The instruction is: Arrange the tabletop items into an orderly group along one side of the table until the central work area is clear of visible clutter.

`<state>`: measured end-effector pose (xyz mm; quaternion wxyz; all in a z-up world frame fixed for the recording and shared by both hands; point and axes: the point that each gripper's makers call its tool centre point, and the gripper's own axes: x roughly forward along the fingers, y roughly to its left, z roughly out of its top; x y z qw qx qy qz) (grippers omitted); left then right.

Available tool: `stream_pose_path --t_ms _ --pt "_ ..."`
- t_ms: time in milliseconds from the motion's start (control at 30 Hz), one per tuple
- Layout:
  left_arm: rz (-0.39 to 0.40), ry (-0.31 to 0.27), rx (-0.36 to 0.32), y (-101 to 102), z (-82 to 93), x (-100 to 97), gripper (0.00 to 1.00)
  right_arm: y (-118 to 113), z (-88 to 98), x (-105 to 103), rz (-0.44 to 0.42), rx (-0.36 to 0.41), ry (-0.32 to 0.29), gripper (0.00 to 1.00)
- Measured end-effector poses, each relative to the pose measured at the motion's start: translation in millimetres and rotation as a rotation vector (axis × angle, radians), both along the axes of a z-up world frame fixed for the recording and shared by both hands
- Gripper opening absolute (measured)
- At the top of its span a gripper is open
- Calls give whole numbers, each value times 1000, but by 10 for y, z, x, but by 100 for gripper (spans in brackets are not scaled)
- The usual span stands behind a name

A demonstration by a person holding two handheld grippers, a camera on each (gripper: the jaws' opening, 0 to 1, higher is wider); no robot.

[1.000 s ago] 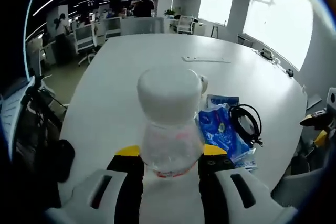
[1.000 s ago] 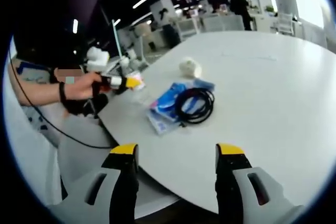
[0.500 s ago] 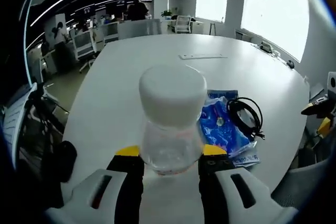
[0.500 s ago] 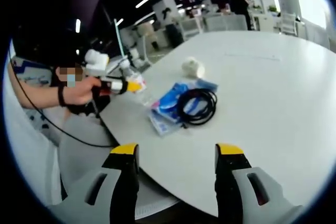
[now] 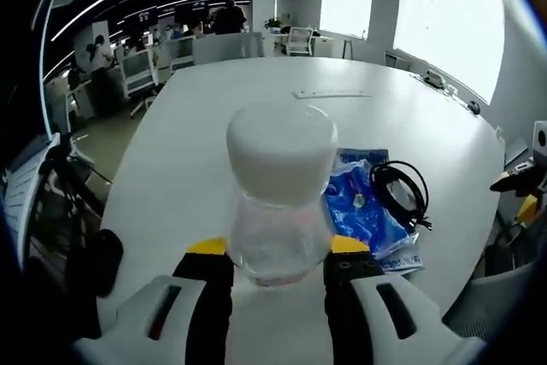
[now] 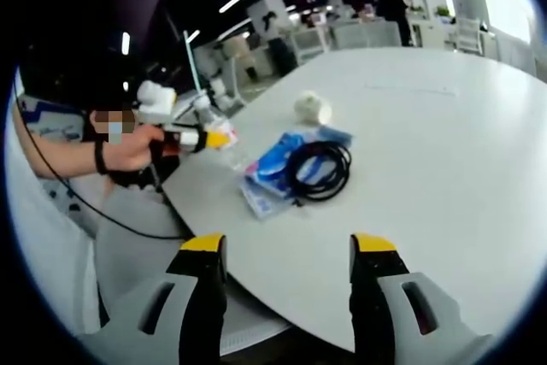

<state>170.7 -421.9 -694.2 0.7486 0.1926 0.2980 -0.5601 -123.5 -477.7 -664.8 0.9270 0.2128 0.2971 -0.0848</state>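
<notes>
A clear plastic bottle (image 5: 278, 237) with a wide white cap (image 5: 280, 153) is held over the near edge of the white table (image 5: 197, 126), with my left gripper (image 5: 278, 247) shut on its body. To its right lie a blue packet (image 5: 359, 211) and a coiled black cable (image 5: 402, 194). In the right gripper view, my right gripper (image 6: 288, 245) stands open off the table's edge, with nothing between its jaws. Beyond it lie the cable (image 6: 320, 173) on the blue packet (image 6: 269, 164) and a white crumpled wad (image 6: 312, 108). A hand holds the left gripper (image 6: 205, 137) at the table's left edge.
A thin pale strip (image 5: 333, 93) lies far out on the table. A dark office chair (image 5: 60, 211) stands at the left edge. Desks, chairs and people fill the back of the room (image 5: 171, 40). The right gripper (image 5: 517, 181) shows at the table's right rim.
The left gripper view has shifted a little, so the bottle cap now hides the white wad. The bottle stays gripped. The right gripper has hardly moved.
</notes>
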Motion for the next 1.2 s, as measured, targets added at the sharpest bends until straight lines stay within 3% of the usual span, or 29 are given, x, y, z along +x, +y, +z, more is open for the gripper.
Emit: stream_pose_path --t_ms 333,500,1200 --pt "12 2 -29 -94 17 35 39 -5 -34 -24 -11 10 10 55" --pt "48 31 -57 -125 45 101 39 -24 -36 -40 -22 11 12 54" --pt "56 19 -68 -352 98 408 38 -35 -72 -32 -29 23 36 54"
